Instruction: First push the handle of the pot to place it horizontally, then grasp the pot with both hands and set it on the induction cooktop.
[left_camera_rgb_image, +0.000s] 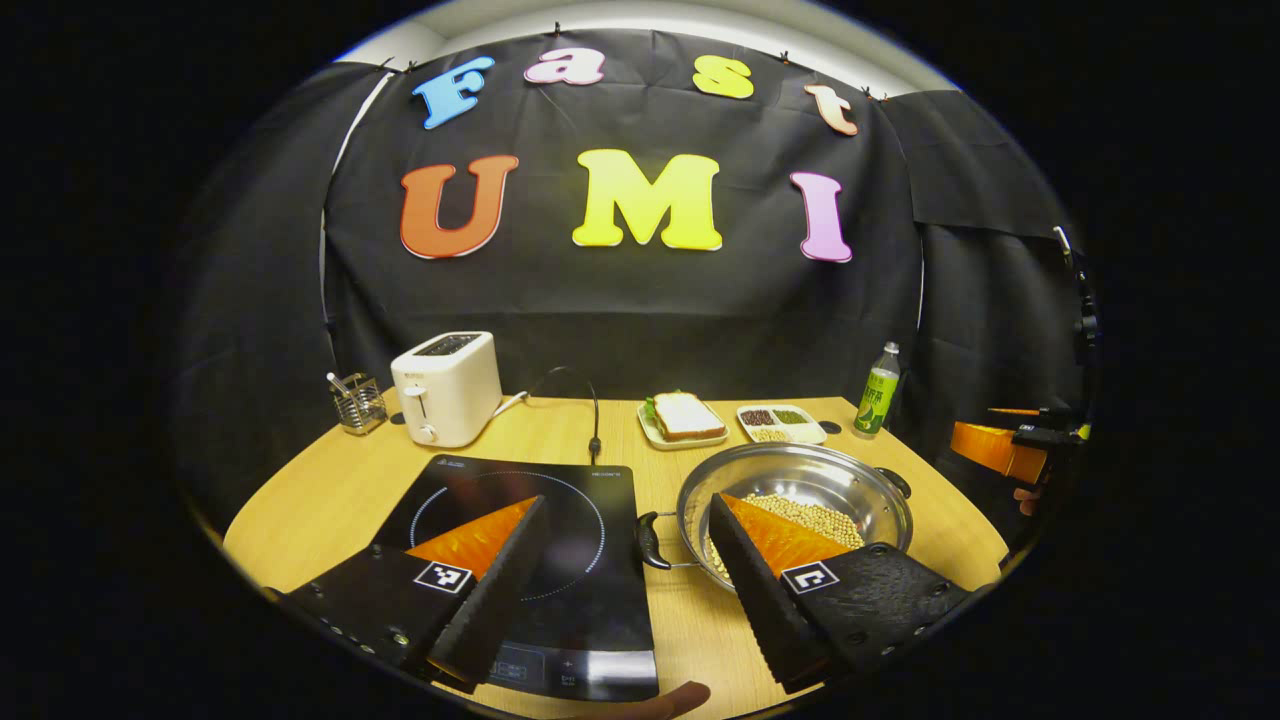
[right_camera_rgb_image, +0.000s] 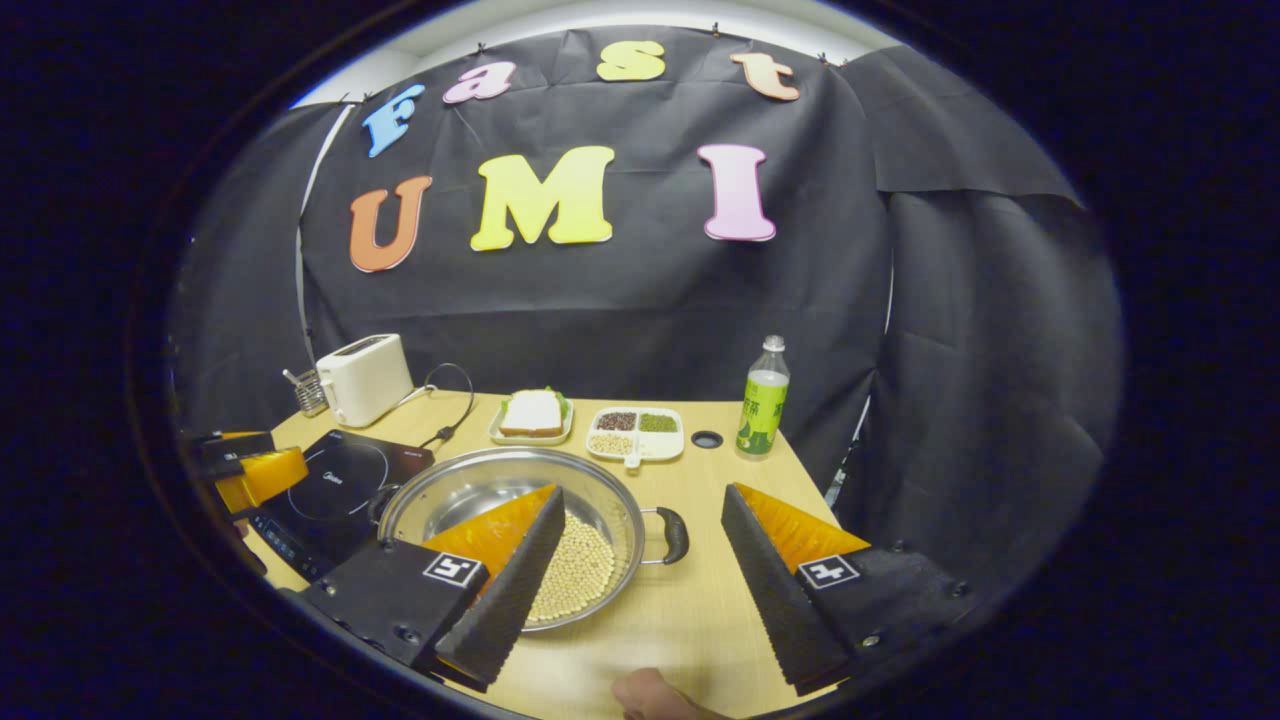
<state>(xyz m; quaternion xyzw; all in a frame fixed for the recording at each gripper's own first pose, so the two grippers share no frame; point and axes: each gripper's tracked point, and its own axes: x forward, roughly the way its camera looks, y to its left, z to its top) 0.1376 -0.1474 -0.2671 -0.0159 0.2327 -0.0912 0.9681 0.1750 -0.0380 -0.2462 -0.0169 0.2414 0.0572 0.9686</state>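
While both tools hover above the desk's near edge, I see my left gripper (left_camera_rgb_image: 625, 580) with its jaws spread wide, holding nothing; one finger hangs over the cooktop (left_camera_rgb_image: 530, 560), the other over the near rim of the pot (left_camera_rgb_image: 800, 505). My right gripper (right_camera_rgb_image: 640, 575) is likewise wide open and empty: its left finger overlaps the pot (right_camera_rgb_image: 470, 495), its right finger hangs over bare desk (right_camera_rgb_image: 690, 610) beside the pot's handle (right_camera_rgb_image: 672, 535).

The pot sits on the desk just right of the cooktop, not on it. It is a shallow steel pan with a layer of pale beans (right_camera_rgb_image: 578, 570) in the bottom (they cover only part of the floor). In the left gripper view one dark handle (left_camera_rgb_image: 648, 540) points toward the cooktop and the opposite one (left_camera_rgb_image: 893, 481) toward the far right, so the two handles lie roughly along the desk's width.

Farther back stand a plate with a sandwich (left_camera_rgb_image: 686, 416) and a divided tray of grains (left_camera_rgb_image: 781, 421), side by side. A green bottle (right_camera_rgb_image: 763, 400) stands upright near the right rear corner, with a round hole (right_camera_rgb_image: 706, 439) in the desk just beside it. At the left rear are a white toaster (left_camera_rgb_image: 446, 386), its cord (left_camera_rgb_image: 575, 395) trailing toward the cooktop, and a wire holder (left_camera_rgb_image: 358, 403) with utensils.
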